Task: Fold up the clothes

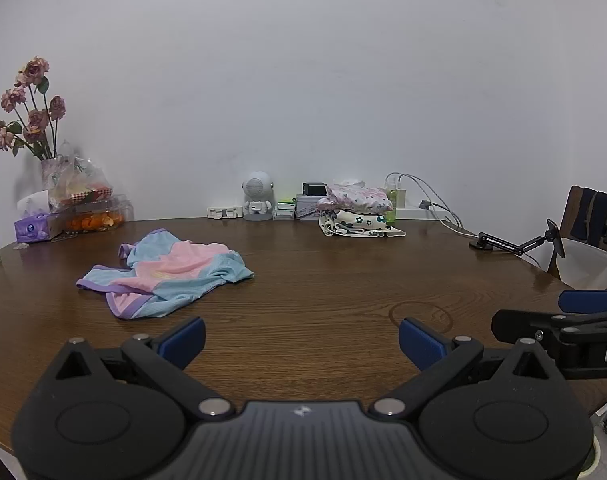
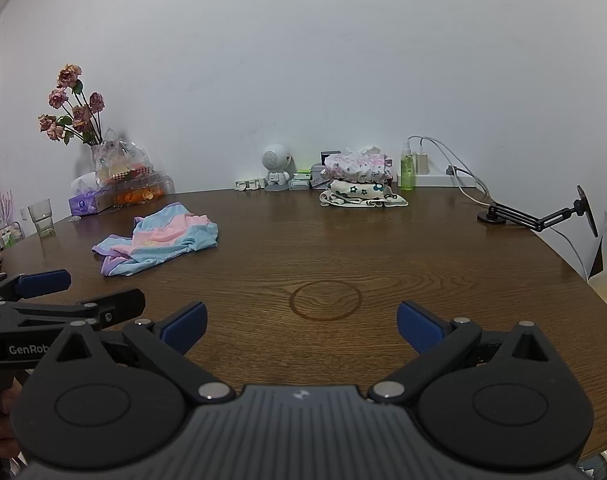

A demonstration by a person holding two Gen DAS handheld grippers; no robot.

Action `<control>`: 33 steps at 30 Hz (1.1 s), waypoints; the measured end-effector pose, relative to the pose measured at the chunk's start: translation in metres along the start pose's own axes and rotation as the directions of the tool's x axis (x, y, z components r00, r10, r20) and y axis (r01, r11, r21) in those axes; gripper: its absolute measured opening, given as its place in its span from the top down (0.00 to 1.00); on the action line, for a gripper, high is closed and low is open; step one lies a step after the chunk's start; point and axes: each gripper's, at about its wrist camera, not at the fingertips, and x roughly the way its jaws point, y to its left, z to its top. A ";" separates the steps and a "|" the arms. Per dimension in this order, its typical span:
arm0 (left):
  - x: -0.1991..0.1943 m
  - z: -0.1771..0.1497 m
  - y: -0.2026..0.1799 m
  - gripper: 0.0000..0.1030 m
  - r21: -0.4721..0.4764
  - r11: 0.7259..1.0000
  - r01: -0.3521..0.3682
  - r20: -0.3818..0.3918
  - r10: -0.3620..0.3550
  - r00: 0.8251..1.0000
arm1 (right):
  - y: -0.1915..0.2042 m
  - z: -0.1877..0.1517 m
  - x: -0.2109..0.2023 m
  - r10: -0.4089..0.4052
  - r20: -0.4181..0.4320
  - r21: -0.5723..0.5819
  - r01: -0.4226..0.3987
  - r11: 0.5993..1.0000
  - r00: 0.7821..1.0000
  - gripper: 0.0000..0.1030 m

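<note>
Rumpled pink-and-blue mesh garment (image 1: 165,276) with lilac trim, far left on round wood-grain counter (image 1: 323,280), folded floral stack (image 1: 357,210) perhaps cotton, by wall, left gripper (image 1: 301,340) and right gripper (image 2: 299,326), ribbed blue fingers (image 1: 183,338) spread apart, empty

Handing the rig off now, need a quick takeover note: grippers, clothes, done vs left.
Left hand-held gripper: open, empty, hovering over the brown wooden table.
Right hand-held gripper: open, empty, beside the left one.
Crumpled pink, light-blue and purple garment: lies unfolded on the table, ahead and left of both grippers, untouched.
Stack of two folded floral garments: at the far edge by the wall, apparently done.
Left: grasp the crumpled garment, spread it flat, fold it, probably add it to the stack.
</note>
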 end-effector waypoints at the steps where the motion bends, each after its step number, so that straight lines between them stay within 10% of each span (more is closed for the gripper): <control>1: 0.000 0.000 0.000 0.00 0.000 1.000 0.000 -0.001 0.000 1.000 | 0.000 0.000 0.000 0.000 0.000 0.000 0.000 1.000 1.000 0.00; 33: 0.000 -0.001 -0.003 0.00 0.009 1.000 -0.004 -0.008 0.004 1.000 | -0.003 -0.002 0.001 0.011 -0.003 0.014 -0.011 1.000 1.000 0.00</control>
